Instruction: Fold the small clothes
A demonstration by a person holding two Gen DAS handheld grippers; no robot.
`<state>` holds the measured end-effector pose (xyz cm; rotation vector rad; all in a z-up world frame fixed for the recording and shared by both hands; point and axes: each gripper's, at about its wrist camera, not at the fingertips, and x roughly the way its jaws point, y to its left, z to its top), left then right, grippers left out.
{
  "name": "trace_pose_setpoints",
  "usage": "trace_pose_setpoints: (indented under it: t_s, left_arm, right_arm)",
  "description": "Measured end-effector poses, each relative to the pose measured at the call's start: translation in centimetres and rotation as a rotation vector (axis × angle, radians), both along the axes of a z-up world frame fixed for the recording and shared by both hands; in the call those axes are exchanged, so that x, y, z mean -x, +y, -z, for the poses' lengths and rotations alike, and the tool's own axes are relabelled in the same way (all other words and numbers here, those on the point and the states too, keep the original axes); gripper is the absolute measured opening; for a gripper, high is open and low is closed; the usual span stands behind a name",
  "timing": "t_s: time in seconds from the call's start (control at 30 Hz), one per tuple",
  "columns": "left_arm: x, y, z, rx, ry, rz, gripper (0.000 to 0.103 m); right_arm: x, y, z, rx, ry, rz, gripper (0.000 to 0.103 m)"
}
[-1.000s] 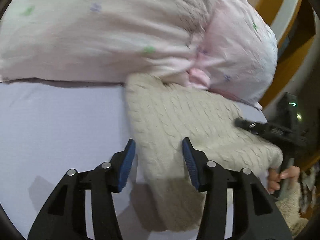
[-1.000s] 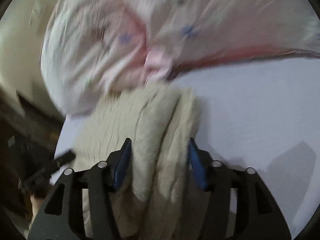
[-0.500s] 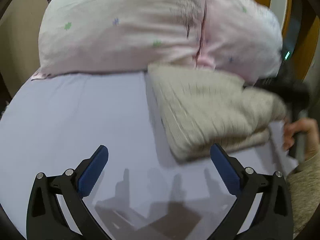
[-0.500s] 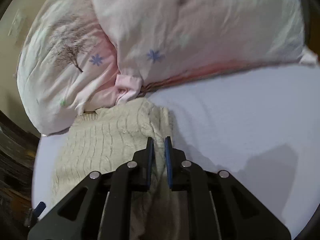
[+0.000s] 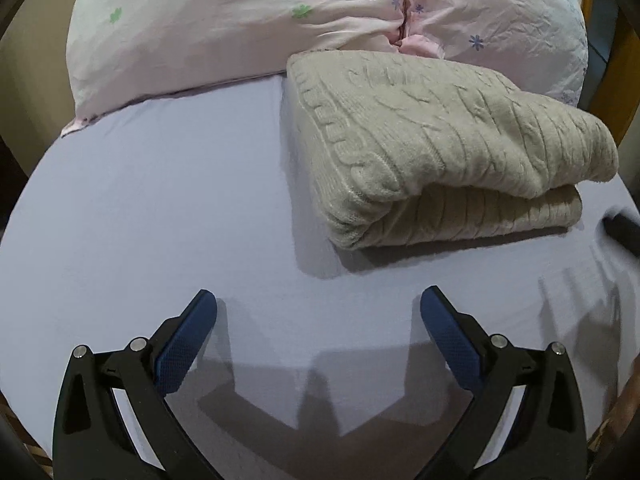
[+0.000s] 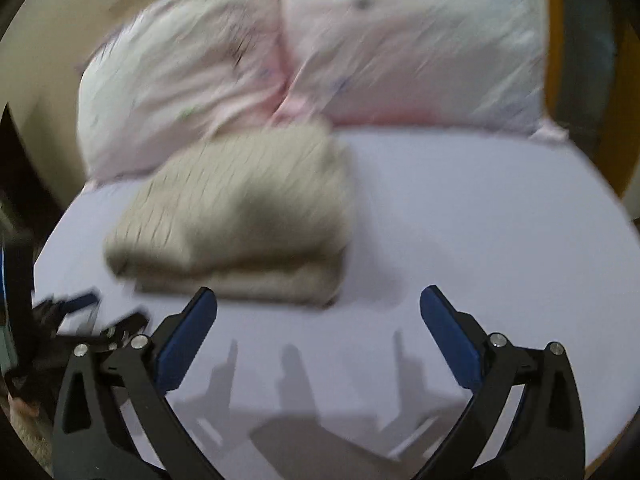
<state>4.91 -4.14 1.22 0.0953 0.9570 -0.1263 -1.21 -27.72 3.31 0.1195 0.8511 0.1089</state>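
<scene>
Folded cream cable-knit sweater (image 5: pixel 440 140) lies thick and ribbed against the far pink pillows (image 5: pixel 240 20); left gripper (image 5: pixel 318 320) and right gripper (image 6: pixel 318 320) both spread, empty.

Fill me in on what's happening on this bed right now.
A person is folding clothes with a handheld gripper in each hand. The cream knit sweater lies folded on the lilac sheet, up against the pink pillows. Neither gripper holds it: the left gripper and right gripper are both wide open above bare sheet, short of the sweater. The right view is blurred by motion.
</scene>
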Motion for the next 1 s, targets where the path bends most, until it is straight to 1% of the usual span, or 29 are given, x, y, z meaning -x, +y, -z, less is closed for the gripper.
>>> trace_pose_setpoints:
  t_s: [0.1,0.17,0.23,0.27,1.0]
  left_arm:
    - [0.2,0.0,0.1,-0.003,-0.01,0.002,0.102]
    - [0.3,0.0,0.2,-0.003,-0.015,0.005,0.102]
    - [0.3,0.0,0.2,-0.004,-0.02,0.004,0.102]
    - [0.2,0.0,0.2,-0.005,-0.023,0.003,0.102]
    - [0.1,-0.1,0.3,-0.004,-0.025,0.003,0.102]
  right_arm:
    - [-1.0,2.2,2.0,0.055,0.078,-0.022,0.101]
    - [-1.4,3.4,2.5,0.093,0.095,-0.023,0.101]
    - [-1.8,4.2,3.0,0.162,0.124,-0.005,0.101]
    - [-1.8,4.4,3.0,0.176,0.12,-0.006,0.101]
    - [-1.6,4.6,3.1,0.169,0.12,-0.002,0.101]
